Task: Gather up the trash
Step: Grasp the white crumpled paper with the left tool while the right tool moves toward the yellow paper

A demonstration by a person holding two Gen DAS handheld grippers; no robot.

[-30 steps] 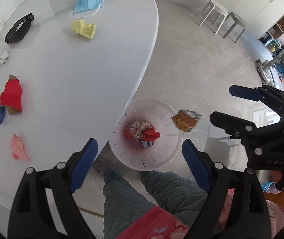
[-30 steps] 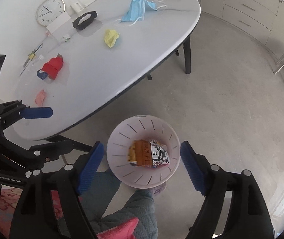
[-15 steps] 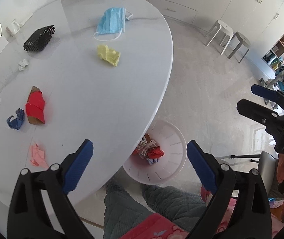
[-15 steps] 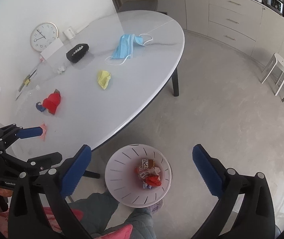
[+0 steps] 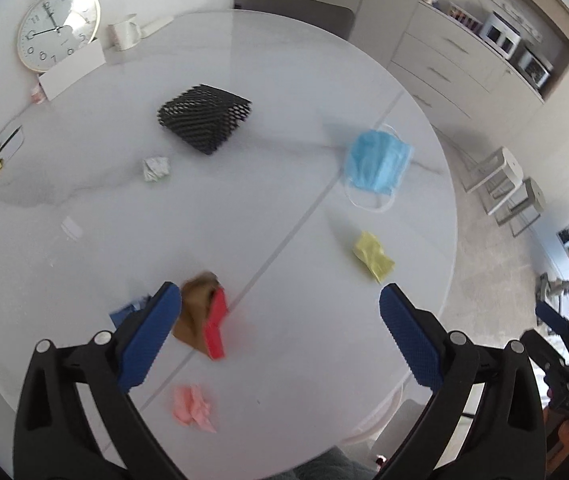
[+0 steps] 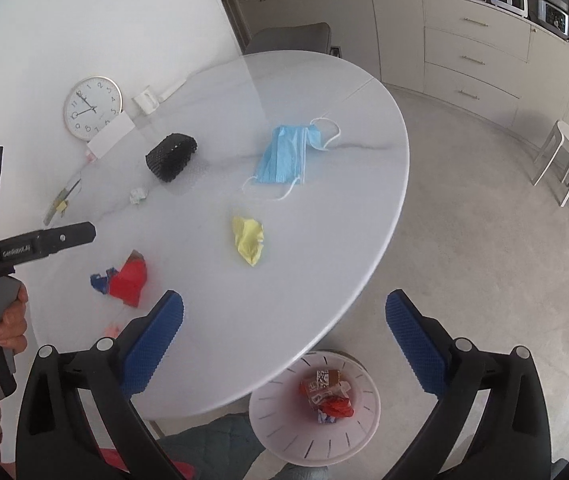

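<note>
Trash lies on the white oval table: a red-and-brown wrapper, a blue scrap, pink crumpled paper, yellow crumpled paper, a blue face mask and a small white wad. My left gripper hovers over the table's near side, its jaws opening, with nothing between them. My right gripper stands open and empty above the table edge. Below that edge the white bin on the floor holds wrappers.
A black mesh holder, a clock, a mug and a white card sit at the table's far side. Stools and cabinets stand beyond. A hand grips the left tool.
A brown wrapper dropped from the right gripper into the bin. Both grippers then rose and swung from over the bin toward the table, jaws spreading wider.
</note>
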